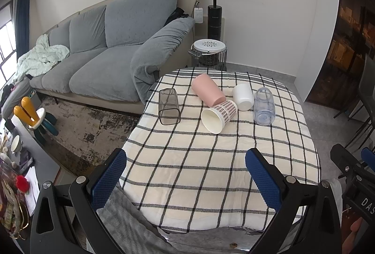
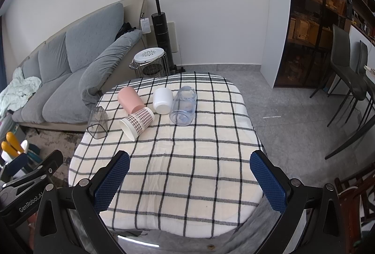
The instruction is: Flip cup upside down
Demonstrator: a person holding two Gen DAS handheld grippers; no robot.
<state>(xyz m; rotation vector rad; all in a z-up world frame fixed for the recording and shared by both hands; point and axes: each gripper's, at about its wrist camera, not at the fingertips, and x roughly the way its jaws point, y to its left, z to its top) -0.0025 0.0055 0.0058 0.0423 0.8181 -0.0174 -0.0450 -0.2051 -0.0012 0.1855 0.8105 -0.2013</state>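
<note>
Checked cloth, cream with black lines, covers the table on which five cups lie on their sides in a loose row across the far half. The smoky clear cup lies farthest left, alone, its square mouth toward the cameras and its long axis running front to back. The pink cup lies with its base pointing away and to the left, its mouth hidden against the houndstooth paper cup. That paper cup points its open white mouth toward the near left, its long axis on a diagonal, its base end touching the pink cup. The white cup lies just beside it on the right, closed base toward the cameras. The clear bluish cup lies farthest right, base toward the cameras and mouth toward the far wall.

The left gripper hangs over the table's near edge, blue pads spread wide with nothing between them. The right gripper hangs likewise over the near edge, pads equally wide apart and bare. Both are well apart from the cups. A grey sofa stands beyond the table on the left.
</note>
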